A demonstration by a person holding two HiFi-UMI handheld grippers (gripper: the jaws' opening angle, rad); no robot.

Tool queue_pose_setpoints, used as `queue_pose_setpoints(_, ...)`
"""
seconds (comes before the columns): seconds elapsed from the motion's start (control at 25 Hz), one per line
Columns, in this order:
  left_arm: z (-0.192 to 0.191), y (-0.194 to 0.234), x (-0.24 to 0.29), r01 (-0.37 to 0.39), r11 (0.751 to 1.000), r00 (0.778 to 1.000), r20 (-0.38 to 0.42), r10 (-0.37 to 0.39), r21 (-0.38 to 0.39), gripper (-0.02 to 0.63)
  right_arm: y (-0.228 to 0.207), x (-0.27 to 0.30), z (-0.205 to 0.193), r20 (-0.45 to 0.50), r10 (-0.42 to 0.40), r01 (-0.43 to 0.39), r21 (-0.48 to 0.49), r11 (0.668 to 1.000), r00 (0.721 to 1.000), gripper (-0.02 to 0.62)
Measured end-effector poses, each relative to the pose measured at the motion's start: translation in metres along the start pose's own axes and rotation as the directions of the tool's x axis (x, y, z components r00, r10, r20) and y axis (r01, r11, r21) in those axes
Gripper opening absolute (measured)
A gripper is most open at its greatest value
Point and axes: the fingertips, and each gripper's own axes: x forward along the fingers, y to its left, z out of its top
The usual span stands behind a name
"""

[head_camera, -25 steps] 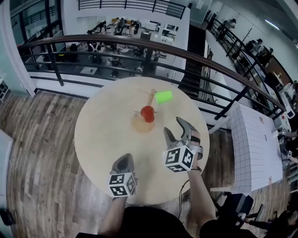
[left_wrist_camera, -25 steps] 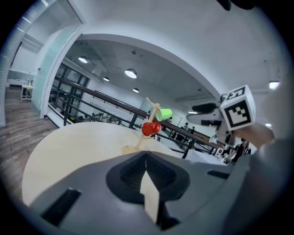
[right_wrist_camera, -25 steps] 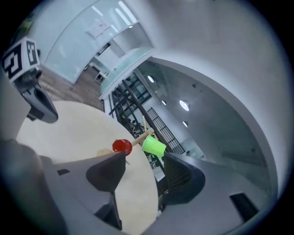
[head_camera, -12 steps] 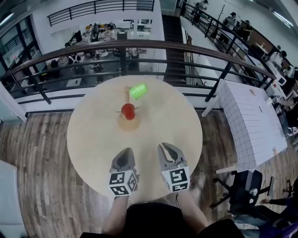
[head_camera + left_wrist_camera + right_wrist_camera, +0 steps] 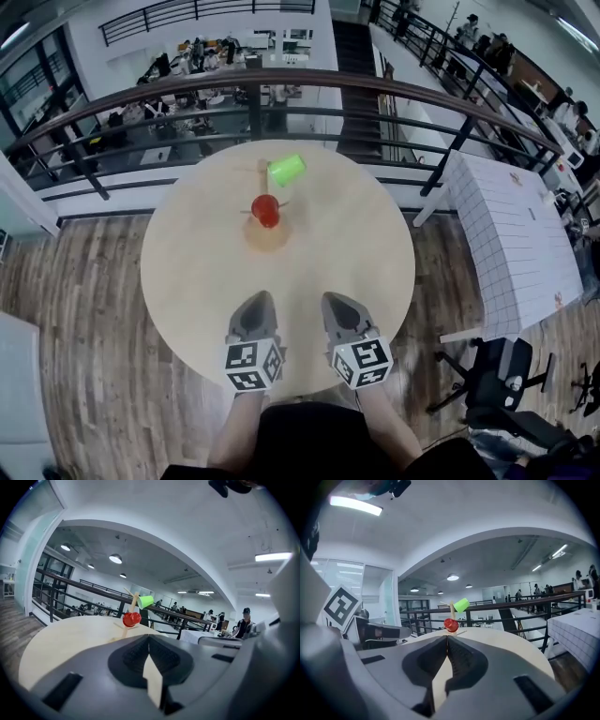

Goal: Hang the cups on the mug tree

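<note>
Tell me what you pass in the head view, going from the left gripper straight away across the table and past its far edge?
left gripper → red cup → green cup → railing

Round pale wooden bench [image 5: 337, 253], one. Dark curved railing [image 5: 375, 86] just beyond the bench's far edge. Wood-plank floor [image 5: 84, 309] around it. White grid-patterned table [image 5: 511, 234] off the bench's right edge. Black office chair [image 5: 502, 380] near that table. Staircase [image 5: 354, 56] beyond the railing.
</note>
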Motion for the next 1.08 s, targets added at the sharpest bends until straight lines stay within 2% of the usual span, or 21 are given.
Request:
queue_pose_setpoints(0.12, -0.004, 0.004, -0.004, -0.012, 1.000, 1.000, -0.005, 0.012, 0.003, 0.012, 0.011, 0.001, -0.006, -0.018, 0.027, -0.027, -0.039, 0.999, 0.999, 0.011)
queue_pose_setpoints(0.36, -0.015, 0.004, -0.021, -0.025, 1.000, 1.000, -0.014, 0.025, 0.008, 0.012, 0.023, -0.007, -0.016, -0.024, 0.052, -0.052, -0.023, 0.998, 0.998, 0.010)
queue_pose_setpoints(1.08, -0.009, 0.002, -0.012, -0.025, 0.998, 0.999, -0.026, 0.027, 0.060, 0.012, 0.018, 0.006, -0.009, -0.009, 0.046, -0.047, -0.026, 0.999, 0.999, 0.009)
